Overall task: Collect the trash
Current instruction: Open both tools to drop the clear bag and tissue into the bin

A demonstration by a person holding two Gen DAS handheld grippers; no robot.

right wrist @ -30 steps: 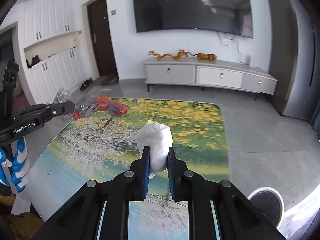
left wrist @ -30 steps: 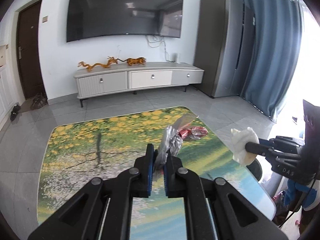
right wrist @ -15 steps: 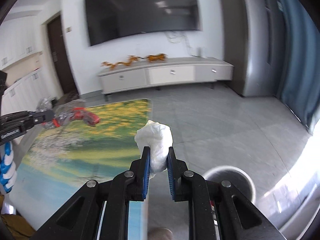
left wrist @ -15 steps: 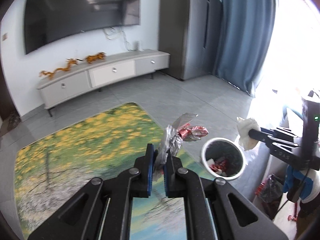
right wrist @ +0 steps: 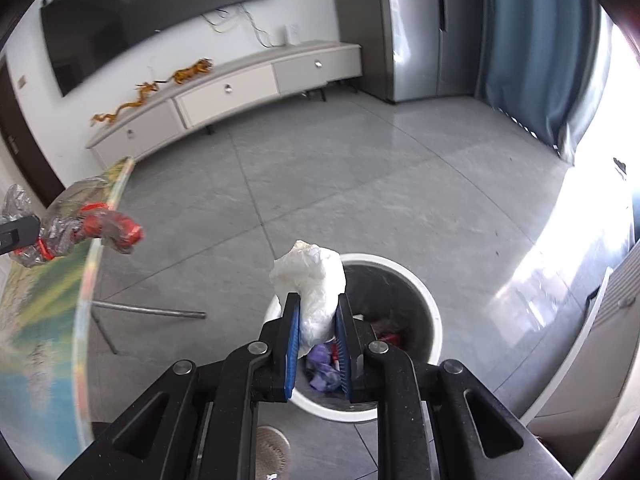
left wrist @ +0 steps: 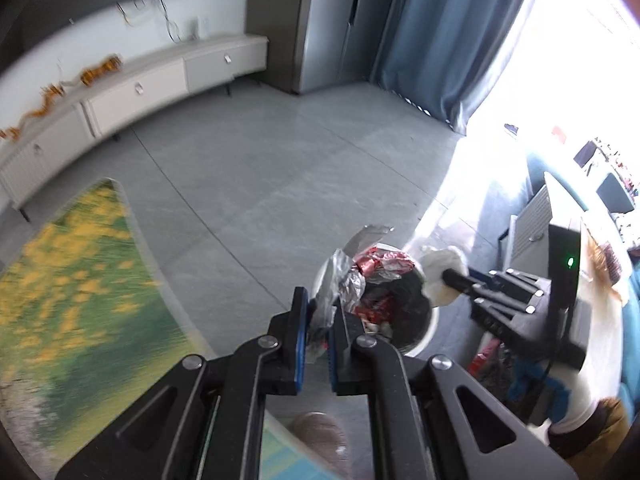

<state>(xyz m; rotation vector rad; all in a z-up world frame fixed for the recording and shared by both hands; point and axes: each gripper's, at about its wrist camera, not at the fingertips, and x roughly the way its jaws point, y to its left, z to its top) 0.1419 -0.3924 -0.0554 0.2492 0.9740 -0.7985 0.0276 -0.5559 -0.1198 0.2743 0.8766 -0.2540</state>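
My left gripper (left wrist: 318,322) is shut on a crumpled silver and red wrapper (left wrist: 356,270), held over the near rim of the white trash bin (left wrist: 428,326). My right gripper (right wrist: 318,338) is shut on a crumpled white tissue (right wrist: 310,280), held above the same bin (right wrist: 434,316), which holds red and purple trash. The right gripper with the tissue (left wrist: 440,270) shows at the right of the left wrist view. The wrapper (right wrist: 84,226) shows at the left of the right wrist view.
The table with the flower-print top (left wrist: 72,280) lies to the left, its edge (right wrist: 86,280) beside the bin. A grey tiled floor (left wrist: 260,168) stretches to a white TV cabinet (right wrist: 240,88). A fridge (right wrist: 416,28) and blue curtains (left wrist: 448,32) stand at the back right.
Both grippers have swung right, away from the table, and tilted down over the trash bin. Each still holds its piece of trash.
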